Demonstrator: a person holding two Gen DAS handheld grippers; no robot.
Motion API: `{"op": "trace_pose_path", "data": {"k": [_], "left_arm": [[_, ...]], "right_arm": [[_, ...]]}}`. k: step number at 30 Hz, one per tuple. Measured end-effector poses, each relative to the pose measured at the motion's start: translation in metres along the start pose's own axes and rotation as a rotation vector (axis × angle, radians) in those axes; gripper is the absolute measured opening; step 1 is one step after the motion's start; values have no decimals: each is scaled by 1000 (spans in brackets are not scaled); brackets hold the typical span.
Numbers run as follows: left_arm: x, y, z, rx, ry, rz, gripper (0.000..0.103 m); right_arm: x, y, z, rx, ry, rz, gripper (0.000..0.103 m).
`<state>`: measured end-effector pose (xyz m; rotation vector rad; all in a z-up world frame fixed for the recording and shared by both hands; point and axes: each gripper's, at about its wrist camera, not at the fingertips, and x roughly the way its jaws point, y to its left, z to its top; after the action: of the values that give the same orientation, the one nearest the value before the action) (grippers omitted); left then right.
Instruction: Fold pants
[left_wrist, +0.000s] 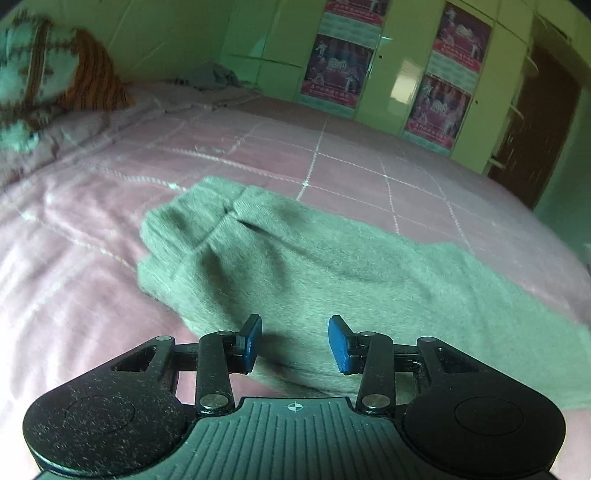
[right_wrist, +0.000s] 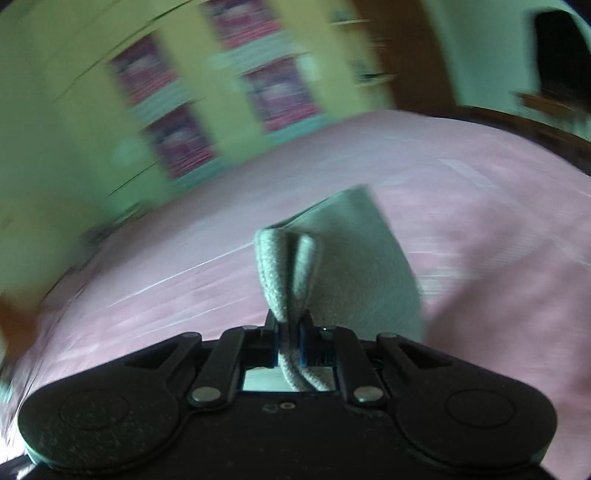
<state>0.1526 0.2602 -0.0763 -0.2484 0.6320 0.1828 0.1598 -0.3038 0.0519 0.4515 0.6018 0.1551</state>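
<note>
Grey fleece pants (left_wrist: 314, 266) lie spread on a pink bedspread (left_wrist: 92, 229), running from a bunched end at the left toward the lower right. My left gripper (left_wrist: 295, 343) is open, its blue pads (left_wrist: 251, 343) just above the near part of the pants, holding nothing. My right gripper (right_wrist: 290, 345) is shut on a folded edge of the pants (right_wrist: 332, 266) and holds it lifted above the bedspread (right_wrist: 184, 288). The right wrist view is blurred by motion.
A patterned blanket or pillow (left_wrist: 48, 77) lies at the bed's far left. Green wardrobe doors with posters (left_wrist: 343, 70) stand beyond the bed. A brown door (left_wrist: 539, 125) is at the right. Some grey cloth (left_wrist: 214, 75) lies at the far bed edge.
</note>
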Motion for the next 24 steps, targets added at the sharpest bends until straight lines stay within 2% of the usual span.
{"op": "trace_pose_path", "data": {"k": [2, 5, 7, 9, 11, 14, 24], "left_arm": [[-8, 3, 1, 11, -3, 3, 41], [-16, 15, -2, -12, 30, -2, 41], [-21, 22, -5, -35, 49, -6, 41], [-29, 26, -8, -56, 42, -16, 41], [-36, 27, -12, -67, 27, -25, 44], [-36, 21, -14, -44, 23, -26, 54], [-36, 5, -19, 11, 40, -35, 54]], "right_arm": [[21, 53, -18, -104, 38, 44, 9], [52, 120, -64, -244, 145, 134, 9], [65, 153, -100, -358, 210, 186, 9], [70, 173, -130, -471, 239, 176, 9], [73, 176, -149, -535, 246, 142, 9], [72, 171, -156, -533, 245, 134, 9], [66, 187, -167, -627, 219, 116, 11]]}}
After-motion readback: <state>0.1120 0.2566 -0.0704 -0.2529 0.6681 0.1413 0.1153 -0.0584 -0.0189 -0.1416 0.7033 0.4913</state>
